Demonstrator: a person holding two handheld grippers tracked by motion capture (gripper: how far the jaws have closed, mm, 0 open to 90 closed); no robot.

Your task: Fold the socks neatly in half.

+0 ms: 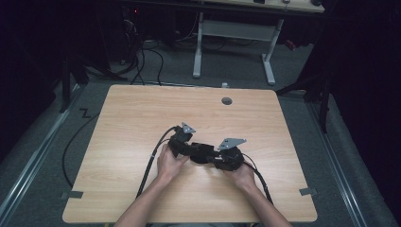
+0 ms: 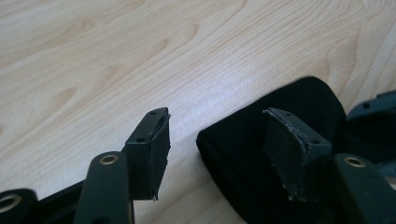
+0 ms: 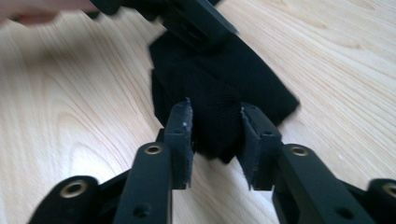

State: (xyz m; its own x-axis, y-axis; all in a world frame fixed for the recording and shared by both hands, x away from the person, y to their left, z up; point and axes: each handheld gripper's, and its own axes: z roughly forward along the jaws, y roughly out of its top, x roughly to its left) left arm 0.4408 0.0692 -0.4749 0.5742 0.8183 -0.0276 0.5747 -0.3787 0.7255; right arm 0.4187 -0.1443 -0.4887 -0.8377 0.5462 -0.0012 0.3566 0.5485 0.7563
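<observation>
A black ribbed cloth [image 1: 202, 153] lies bunched at the middle of the wooden table [image 1: 142, 113], with both hand-held grippers meeting over it. My left gripper [image 1: 191, 150] comes in from the left. In the left gripper view its jaws [image 2: 217, 116] stand open. One jaw hangs over bare wood, and the other is over the cloth [image 2: 233, 154]. My right gripper [image 1: 213, 159] comes in from the right. In the right gripper view the jaws [image 3: 212, 109] stand apart with a fold of the cloth [image 3: 219, 79] between the pads. The left gripper [image 3: 196, 18] reaches over the cloth's far end.
Cables trail from both grippers toward the table's near edge, the left cable [image 1: 156, 151] looping off to the left. A round grommet [image 1: 227, 100] sits near the far edge. Beyond the table stand a white desk frame [image 1: 234, 33] and floor cables.
</observation>
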